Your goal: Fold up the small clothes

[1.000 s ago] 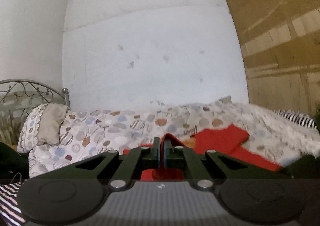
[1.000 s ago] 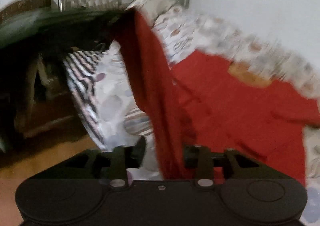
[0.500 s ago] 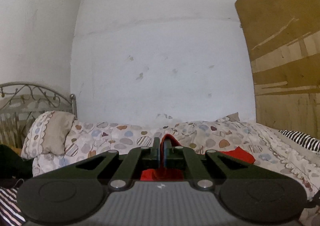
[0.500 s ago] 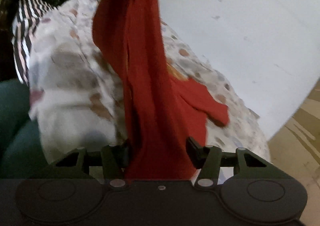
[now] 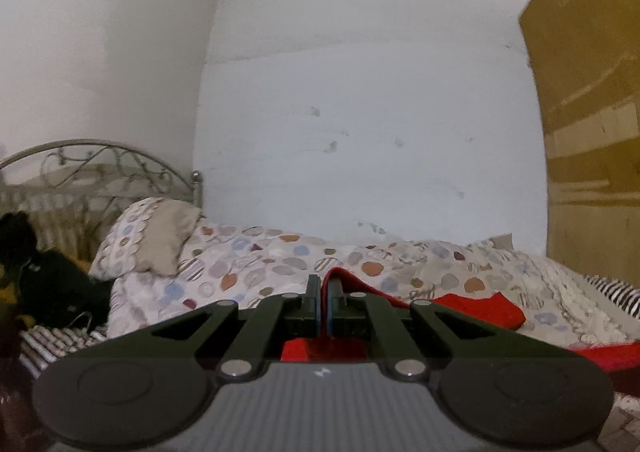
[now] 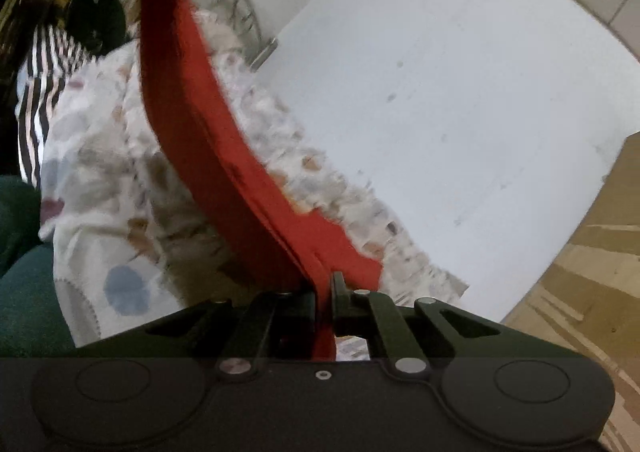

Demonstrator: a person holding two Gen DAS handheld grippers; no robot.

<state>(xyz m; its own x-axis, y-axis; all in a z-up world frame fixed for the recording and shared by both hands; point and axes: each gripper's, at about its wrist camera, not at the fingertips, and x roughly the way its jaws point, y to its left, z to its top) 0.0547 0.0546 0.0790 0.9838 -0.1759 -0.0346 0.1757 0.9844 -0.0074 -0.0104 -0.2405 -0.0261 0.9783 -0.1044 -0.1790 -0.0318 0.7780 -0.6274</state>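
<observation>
In the left wrist view we see our left gripper (image 5: 324, 292) clamped tight on an edge of the red garment (image 5: 476, 308), whose far part lies on the patterned bedspread (image 5: 256, 260). This view also shows the pillow (image 5: 156, 236) against the metal headboard (image 5: 100, 160), a striped cloth (image 5: 616, 292) at the right edge of the bed, and a wooden panel (image 5: 592, 92) beside the white wall (image 5: 368, 112).

The right wrist view gives what the left cannot: the red garment (image 6: 224, 156) stretched in a long band from the top left corner down into our right gripper (image 6: 326, 292), whose jaws have closed on it, pads pinching the cloth. The band hangs above the bedspread (image 6: 112, 188), which is blurred here. We also see a black-and-white striped cloth (image 6: 44, 72) at the left and something dark green (image 6: 28, 292) at the lower left, which we cannot identify.

No containers appear in either view.
</observation>
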